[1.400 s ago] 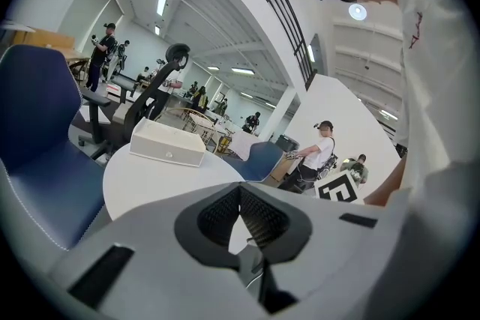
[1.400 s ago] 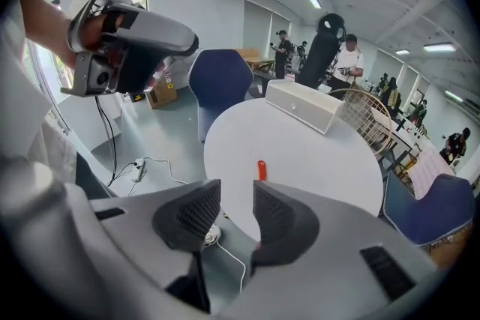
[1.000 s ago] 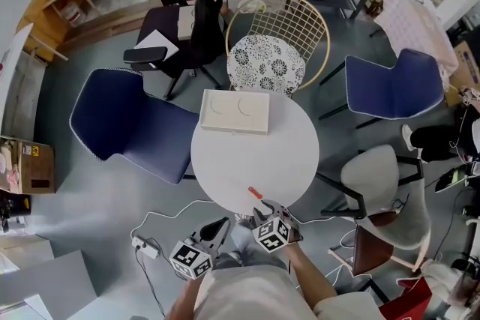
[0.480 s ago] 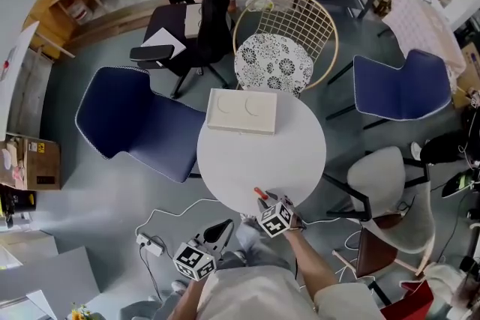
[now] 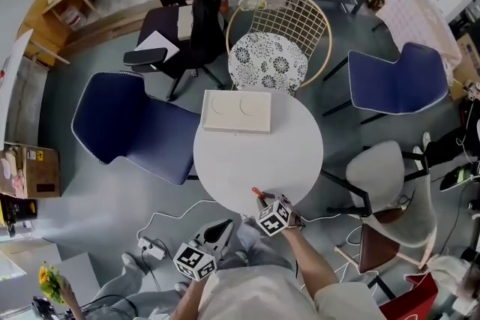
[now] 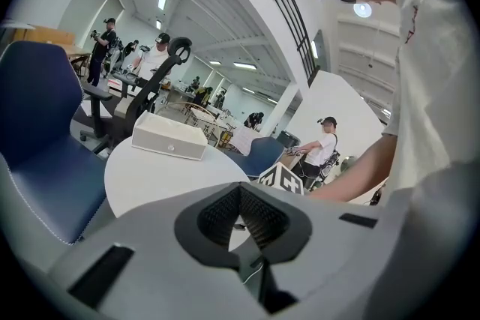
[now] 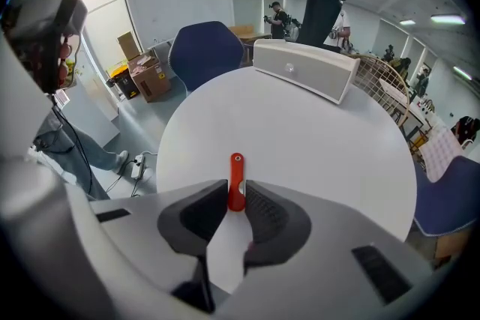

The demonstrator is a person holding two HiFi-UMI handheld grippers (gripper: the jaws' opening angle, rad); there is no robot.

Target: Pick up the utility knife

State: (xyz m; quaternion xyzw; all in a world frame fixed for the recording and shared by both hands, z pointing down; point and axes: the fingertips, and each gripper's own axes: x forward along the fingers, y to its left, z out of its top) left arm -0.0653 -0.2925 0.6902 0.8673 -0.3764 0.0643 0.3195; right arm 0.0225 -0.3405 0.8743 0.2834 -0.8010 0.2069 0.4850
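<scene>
A red utility knife (image 5: 257,194) lies at the near edge of the round white table (image 5: 259,154). In the right gripper view the utility knife (image 7: 236,177) points away from me, its near end between the jaws. My right gripper (image 5: 263,201) tilts steeply down over it; its jaws are closing, and both pads (image 7: 259,210) lie against the handle's sides. My left gripper (image 5: 223,225) hangs below the table edge to the left, holding nothing. In its own view the left gripper (image 6: 240,188) has its tips together.
A flat white box (image 5: 236,111) sits at the table's far side. Around the table stand blue chairs (image 5: 131,124), a wire chair with a patterned cushion (image 5: 268,60) and a grey chair (image 5: 390,187). Cables and a power strip (image 5: 148,245) lie on the floor near my feet.
My right gripper has come down onto the red knife and its jaws have drawn in around the handle. The left gripper has stayed where it was.
</scene>
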